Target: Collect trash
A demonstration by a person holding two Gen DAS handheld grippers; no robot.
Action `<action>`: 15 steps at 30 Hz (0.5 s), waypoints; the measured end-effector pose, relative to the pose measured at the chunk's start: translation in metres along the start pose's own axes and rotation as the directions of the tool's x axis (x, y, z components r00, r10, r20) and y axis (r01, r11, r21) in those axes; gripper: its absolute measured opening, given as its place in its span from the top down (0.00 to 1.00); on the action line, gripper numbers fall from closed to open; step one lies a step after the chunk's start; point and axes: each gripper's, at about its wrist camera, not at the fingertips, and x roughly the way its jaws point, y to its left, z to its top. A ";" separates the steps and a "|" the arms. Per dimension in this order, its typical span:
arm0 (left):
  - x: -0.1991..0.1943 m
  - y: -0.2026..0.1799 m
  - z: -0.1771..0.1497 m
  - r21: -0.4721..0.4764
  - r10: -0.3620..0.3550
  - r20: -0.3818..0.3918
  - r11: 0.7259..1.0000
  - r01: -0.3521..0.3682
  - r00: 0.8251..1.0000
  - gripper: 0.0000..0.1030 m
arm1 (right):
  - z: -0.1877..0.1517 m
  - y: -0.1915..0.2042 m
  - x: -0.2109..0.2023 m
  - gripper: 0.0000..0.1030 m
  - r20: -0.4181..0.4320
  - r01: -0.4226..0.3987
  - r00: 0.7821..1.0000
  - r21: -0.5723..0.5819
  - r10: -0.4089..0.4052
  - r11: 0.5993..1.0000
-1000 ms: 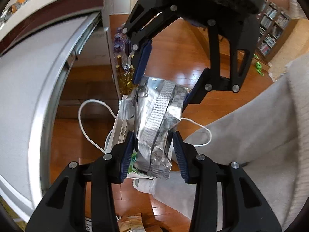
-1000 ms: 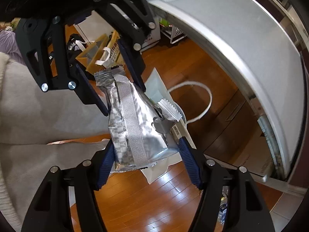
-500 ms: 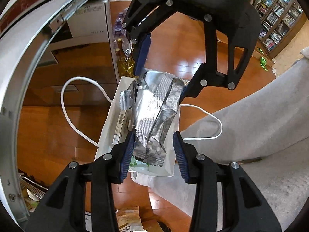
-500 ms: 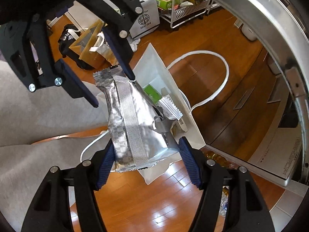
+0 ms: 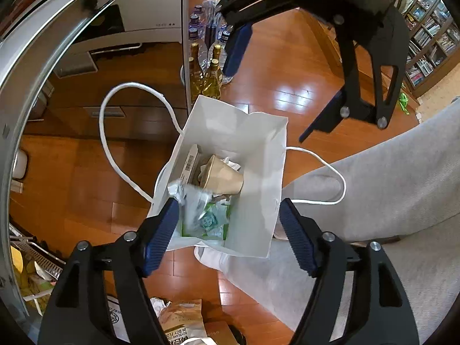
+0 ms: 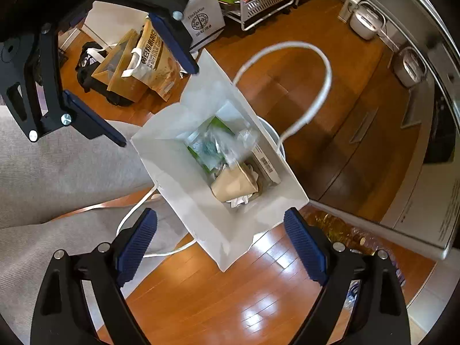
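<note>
A white paper bag (image 5: 258, 143) with white cord handles stands open on the wood floor, also in the right wrist view (image 6: 201, 210). Inside lie a brown paper cup (image 5: 222, 179), a barcoded box (image 5: 188, 164) and the silver wrappers, blurred (image 5: 195, 204), over green packaging. The cup (image 6: 233, 185) and the blurred wrappers (image 6: 230, 143) also show in the right wrist view. My left gripper (image 5: 227, 224) is open and empty above the bag's near edge. My right gripper (image 6: 221, 238) is open and empty, facing it across the bag; it shows in the left wrist view (image 5: 284, 86).
The person's grey-trousered legs (image 5: 373, 187) stand right beside the bag. Glass bottles (image 5: 205, 74) stand behind it by a cabinet. Brown paper bags (image 6: 138, 66) and a wire rack (image 6: 267, 3) stand farther off. A metal table edge (image 5: 34, 66) curves along the left.
Both grippers held the silver wrappers between them over the bag; both have opened wide and the wrappers have dropped into the bag.
</note>
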 end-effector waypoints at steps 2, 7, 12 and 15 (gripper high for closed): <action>0.002 0.000 0.000 -0.013 0.005 -0.007 1.000 -0.005 1.000 0.27 | -0.005 -0.001 -0.001 0.14 -0.006 0.001 1.000 0.025 0.000 1.000; 0.000 0.000 -0.005 -0.064 0.023 0.005 0.998 -0.023 1.000 0.17 | -0.017 0.002 -0.005 0.13 -0.005 0.001 1.000 0.080 -0.001 0.997; -0.003 0.002 -0.003 -0.145 0.070 -0.010 0.987 -0.071 0.998 0.11 | -0.028 0.002 -0.008 0.09 -0.023 -0.002 1.000 0.135 0.005 0.991; -0.008 0.003 -0.003 -0.233 0.092 -0.029 0.968 -0.096 0.995 0.09 | -0.037 0.005 -0.016 0.04 -0.016 -0.016 1.000 0.193 0.020 0.981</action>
